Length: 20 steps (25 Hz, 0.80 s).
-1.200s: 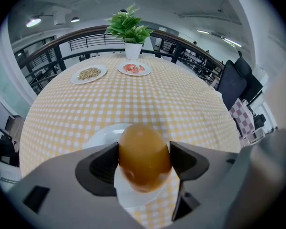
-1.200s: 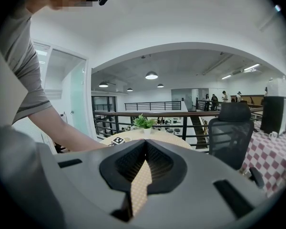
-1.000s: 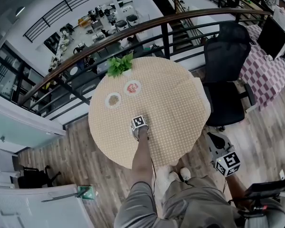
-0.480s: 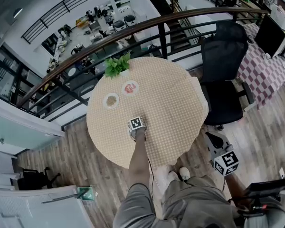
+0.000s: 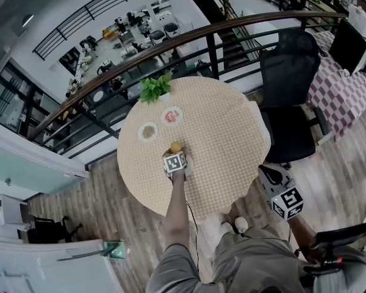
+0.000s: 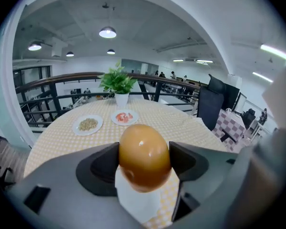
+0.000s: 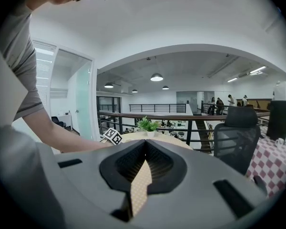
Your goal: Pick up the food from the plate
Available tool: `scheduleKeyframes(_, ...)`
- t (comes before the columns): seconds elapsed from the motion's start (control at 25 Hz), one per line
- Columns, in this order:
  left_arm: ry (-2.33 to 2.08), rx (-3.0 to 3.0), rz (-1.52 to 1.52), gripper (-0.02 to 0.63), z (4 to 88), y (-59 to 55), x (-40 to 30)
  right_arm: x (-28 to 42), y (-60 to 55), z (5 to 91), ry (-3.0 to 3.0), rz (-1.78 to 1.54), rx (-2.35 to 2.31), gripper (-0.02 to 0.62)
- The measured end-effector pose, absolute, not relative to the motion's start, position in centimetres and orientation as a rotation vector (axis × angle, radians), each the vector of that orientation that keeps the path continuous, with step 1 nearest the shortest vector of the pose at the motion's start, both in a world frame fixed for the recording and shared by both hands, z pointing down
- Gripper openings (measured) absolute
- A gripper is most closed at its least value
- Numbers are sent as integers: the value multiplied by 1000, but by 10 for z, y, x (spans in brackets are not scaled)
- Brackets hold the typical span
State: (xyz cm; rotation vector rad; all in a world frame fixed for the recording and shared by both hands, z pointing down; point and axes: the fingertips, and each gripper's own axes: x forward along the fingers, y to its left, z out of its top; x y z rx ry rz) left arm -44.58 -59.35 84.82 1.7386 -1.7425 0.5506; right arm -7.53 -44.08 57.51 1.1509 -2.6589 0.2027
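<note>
The right gripper [image 5: 272,177] hangs off the desk [image 5: 227,133] at 4 o'clock, its jaws pressed together on nothing. At centre, the left gripper [image 5: 176,152] clamps a brown egg [image 6: 144,155] that was not visible half a second ago, so the pick looks made. The seed plate [image 5: 148,132] and the red-food plate [image 5: 171,116] lie beyond, toward 11 o'clock.

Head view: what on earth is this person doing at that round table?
A person works with a hand-held gripper in each hand. The left gripper is shut on a brown egg, held over the table. A plate of grains and a plate of red food lie farther off, near a plant. The right gripper is shut and empty, off beside the table.
</note>
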Motion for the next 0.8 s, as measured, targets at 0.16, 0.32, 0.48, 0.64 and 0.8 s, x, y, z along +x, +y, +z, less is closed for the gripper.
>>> scheduleKeyframes(0.16, -1785, 1850, 498, 339, 794, -600, -442, -92, -454, 559, -2711, 138, 1103, 5)
scheduleKeyframes(0.32, -1840, 1975, 412, 339, 727, -597, -430, -108, -464, 541, -2772, 94, 1067, 5)
scheduleKeyframes(0.48, -1888, 2072, 333, 339, 660, -581, -419, -125, -470, 523, -2828, 53, 1031, 5)
scheduleKeyframes(0.64, -1930, 2176, 219, 339, 596, -555, -399, -140, -475, 504, -2879, -7, 986, 5)
scheduleKeyframes(0.8, -1969, 2291, 89, 339, 532, -510, -375, -151, -472, 491, -2926, -16, 961, 5)
